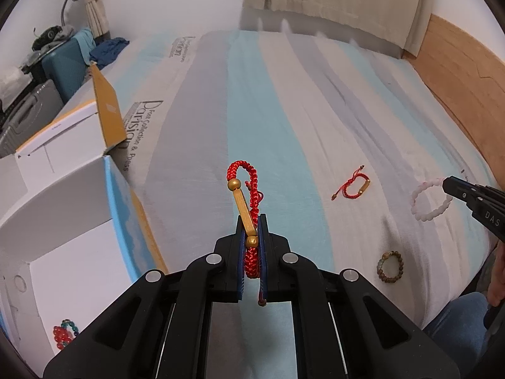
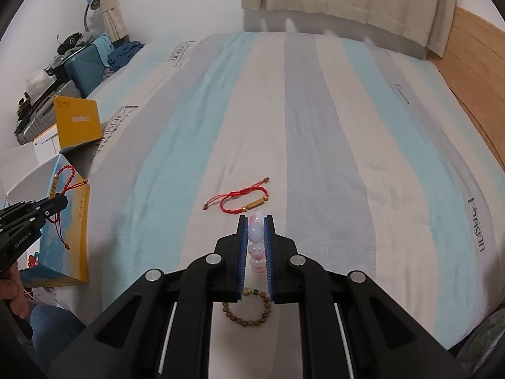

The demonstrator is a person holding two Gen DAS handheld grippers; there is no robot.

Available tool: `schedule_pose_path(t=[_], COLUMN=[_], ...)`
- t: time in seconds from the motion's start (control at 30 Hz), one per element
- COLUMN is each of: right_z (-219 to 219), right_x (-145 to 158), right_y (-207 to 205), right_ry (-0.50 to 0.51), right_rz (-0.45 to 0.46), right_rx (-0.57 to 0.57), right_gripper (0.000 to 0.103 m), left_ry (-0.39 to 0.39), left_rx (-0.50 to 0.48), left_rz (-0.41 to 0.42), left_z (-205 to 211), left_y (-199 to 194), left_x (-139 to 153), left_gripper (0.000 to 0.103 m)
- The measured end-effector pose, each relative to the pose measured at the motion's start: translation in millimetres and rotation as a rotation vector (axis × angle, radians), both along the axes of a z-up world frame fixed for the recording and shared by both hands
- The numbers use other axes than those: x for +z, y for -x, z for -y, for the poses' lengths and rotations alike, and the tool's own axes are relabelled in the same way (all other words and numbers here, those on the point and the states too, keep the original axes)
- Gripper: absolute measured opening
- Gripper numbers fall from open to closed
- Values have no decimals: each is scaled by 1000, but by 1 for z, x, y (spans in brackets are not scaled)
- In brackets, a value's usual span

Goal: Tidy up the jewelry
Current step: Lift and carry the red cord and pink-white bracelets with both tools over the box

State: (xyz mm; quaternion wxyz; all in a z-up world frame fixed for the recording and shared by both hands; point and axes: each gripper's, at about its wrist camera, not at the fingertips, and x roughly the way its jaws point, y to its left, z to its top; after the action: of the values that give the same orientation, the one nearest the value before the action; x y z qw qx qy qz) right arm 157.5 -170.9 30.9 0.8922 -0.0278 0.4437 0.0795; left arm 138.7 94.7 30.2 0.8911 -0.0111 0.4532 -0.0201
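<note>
Item one: my left hand-held gripper (image 1: 251,221) is clenched on a red braided bracelet (image 1: 244,189) with gold beads, beside the open white box (image 1: 72,252) at the bed's (image 1: 284,94) edge. Item two: my right hand-held gripper (image 2: 255,221) grips a pink bead bracelet (image 2: 256,237). Advice: keep both clamped until over the box, then release low.

I see a red braided-cord bracelet (image 1: 249,195) with matt gold beads pinched in my matt black plastic left gripper (image 1: 251,221), glossy pink-and-white glass-like beads (image 2: 255,240) in my right gripper (image 2: 256,221), and a rough brown wooden-bead bracelet (image 2: 247,311) on the striped woven cloth bedsheet (image 2: 315,126).
</note>
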Motion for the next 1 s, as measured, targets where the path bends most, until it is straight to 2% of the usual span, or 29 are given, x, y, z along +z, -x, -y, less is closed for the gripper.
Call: schedule_pose_path(t=[0.47, 1.0], right_z=[-54, -166], right_x=[27, 48], right_y=[14, 28], right_ry=[-19, -27], right_rz=[43, 74], right_rx=[73, 231], right_gripper=[9, 9], left_ry=[-9, -10], left_rx=[61, 207], left_rz=[35, 37], left_z=[-44, -133], left_y=[32, 77], left_x=[25, 31], left_gripper=[6, 6])
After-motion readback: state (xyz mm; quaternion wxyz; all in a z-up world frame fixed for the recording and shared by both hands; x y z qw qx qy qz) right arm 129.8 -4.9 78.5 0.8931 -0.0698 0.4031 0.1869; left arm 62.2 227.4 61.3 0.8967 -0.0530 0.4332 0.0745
